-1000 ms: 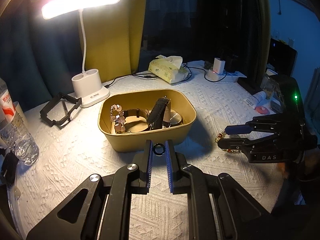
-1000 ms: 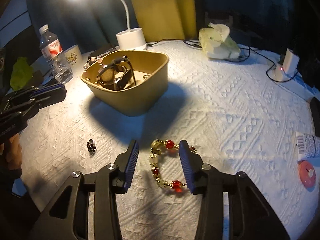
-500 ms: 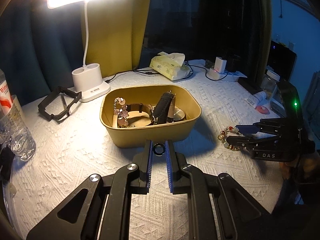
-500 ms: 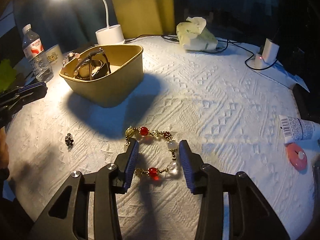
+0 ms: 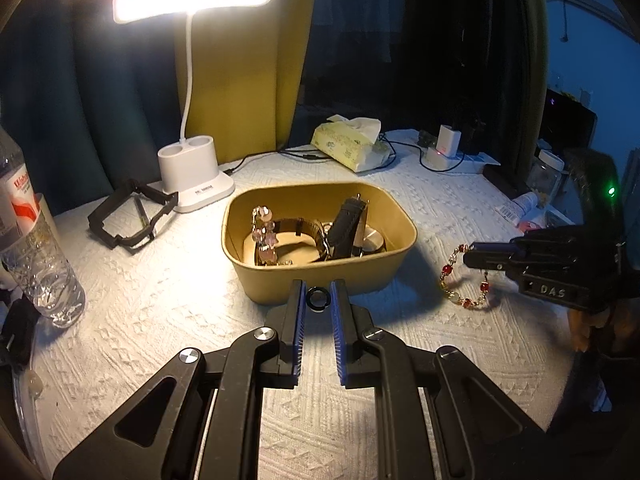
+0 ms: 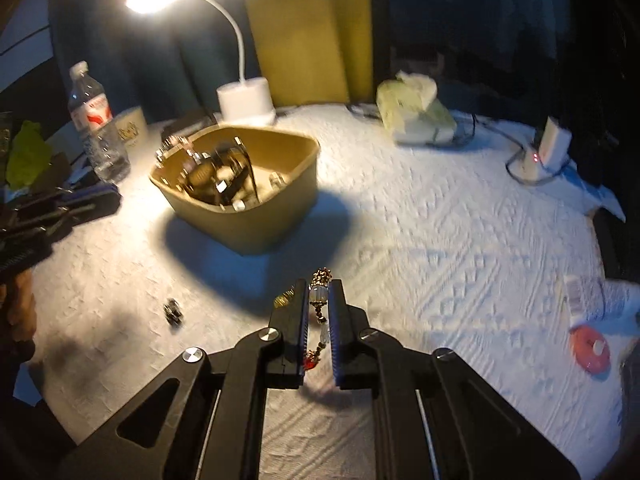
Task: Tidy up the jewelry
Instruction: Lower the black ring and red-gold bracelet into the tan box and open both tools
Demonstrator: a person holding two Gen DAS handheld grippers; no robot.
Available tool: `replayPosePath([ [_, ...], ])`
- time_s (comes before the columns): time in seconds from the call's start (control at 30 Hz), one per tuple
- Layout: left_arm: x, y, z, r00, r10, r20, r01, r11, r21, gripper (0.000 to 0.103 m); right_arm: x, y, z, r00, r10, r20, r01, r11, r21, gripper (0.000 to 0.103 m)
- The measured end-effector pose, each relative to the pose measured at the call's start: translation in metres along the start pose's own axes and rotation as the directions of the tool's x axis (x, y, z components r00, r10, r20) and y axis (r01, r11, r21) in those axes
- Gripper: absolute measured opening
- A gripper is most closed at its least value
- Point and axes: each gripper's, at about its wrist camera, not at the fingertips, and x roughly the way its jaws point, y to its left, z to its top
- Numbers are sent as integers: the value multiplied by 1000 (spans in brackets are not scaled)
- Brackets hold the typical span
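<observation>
Surface [image 5: 120,320], covered in a textured white cloth and lit by a lamp [image 5: 192,184] at the back. The knobbly weave could snag a dangling chain if one is dragged instead of lifted.

Bin [image 5: 320,280], tan, open-topped, near the middle of the surface; it already holds watches [image 5: 344,228] and a pink bracelet [image 5: 262,232], loosely piled. The likely fault here is tangling: a beaded strand dropped onto the straps may hook over them or hang across the rim.

Right tool [image 6: 318,304], fingers pressed nearly together and pinching a beaded bracelet [image 6: 319,300] of gold, red and clear beads. In the left view most of the loop [image 5: 464,280] hangs below the tool to the right of the bin, seemingly just off the cloth. The grip looks to fall on one short run of beads; round beads may roll out of flat pads, and the right view is motion-blurred, so a swing could shake the loop loose short of the bin.

Left tool [image 5: 318,300], narrowly set and pinching a small black ring [image 5: 318,299], held just in front of the bin wall. The ring sits at the very fingertips, where slight slackening would drop it outside.

Small dark ornament [image 6: 173,311], lying on the cloth left of the right tool, easily overlooked in shadow.
</observation>
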Motion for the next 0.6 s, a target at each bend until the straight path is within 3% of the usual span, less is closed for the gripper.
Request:
replayPosePath([
  [0.3, 7, -4, 18, 1000, 9, 25, -10, 1000, 28, 14, -27, 6, 39, 988, 28, 149, -22, 999, -42, 9],
  [0.6, 22, -6, 29, 1000, 10, 21, -11, 999, 39, 14, -28, 12, 67, 975, 71, 211, -54, 995, -86, 9],
])
